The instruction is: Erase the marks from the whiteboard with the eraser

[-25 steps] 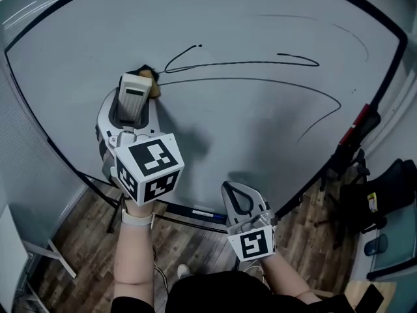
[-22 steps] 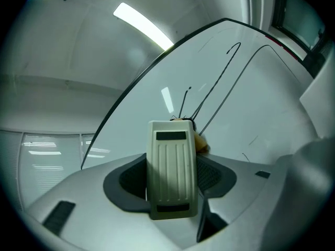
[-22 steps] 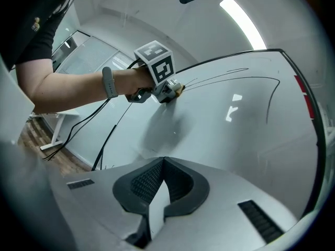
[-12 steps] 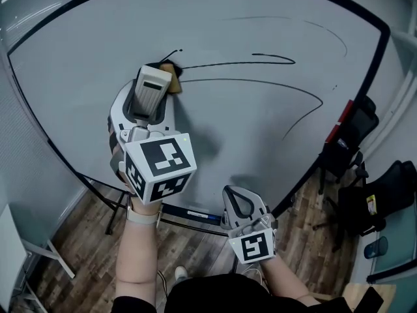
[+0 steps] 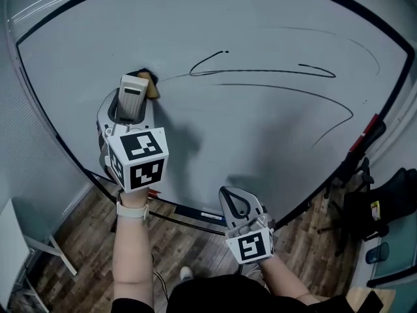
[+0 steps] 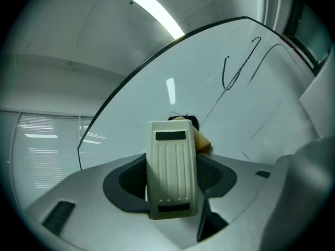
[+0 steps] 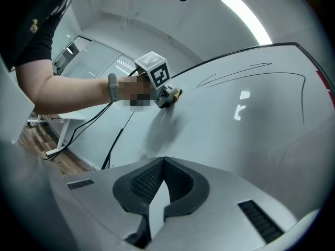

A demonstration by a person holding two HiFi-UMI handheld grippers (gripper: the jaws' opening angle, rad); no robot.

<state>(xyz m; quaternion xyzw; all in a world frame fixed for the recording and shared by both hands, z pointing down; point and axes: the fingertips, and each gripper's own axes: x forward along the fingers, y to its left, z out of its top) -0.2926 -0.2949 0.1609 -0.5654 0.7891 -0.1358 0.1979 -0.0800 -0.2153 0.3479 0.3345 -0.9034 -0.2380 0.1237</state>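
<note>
Two grippers: the left gripper [image 5: 129, 113] clamps the cream eraser [image 5: 133, 91] against the whiteboard [image 5: 260, 142] near black marks [image 5: 260, 71]; the right gripper [image 5: 236, 203] is closed, empty.

The left hand-held gripper [image 6: 172, 178] clamps a cream eraser [image 6: 171, 161], its tip against the whiteboard [image 6: 157, 95] near black marks [image 6: 224, 76].

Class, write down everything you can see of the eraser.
The eraser is a cream plastic block with lengthwise ribs and a dark rectangular patch at each end of its back. Past its far end shows a tan pad with a dark, frayed-looking tip. It is clamped between the jaws of the left gripper and points away from the person. Its tip seems to rest against the whiteboard, just left of where the marks begin.
</note>
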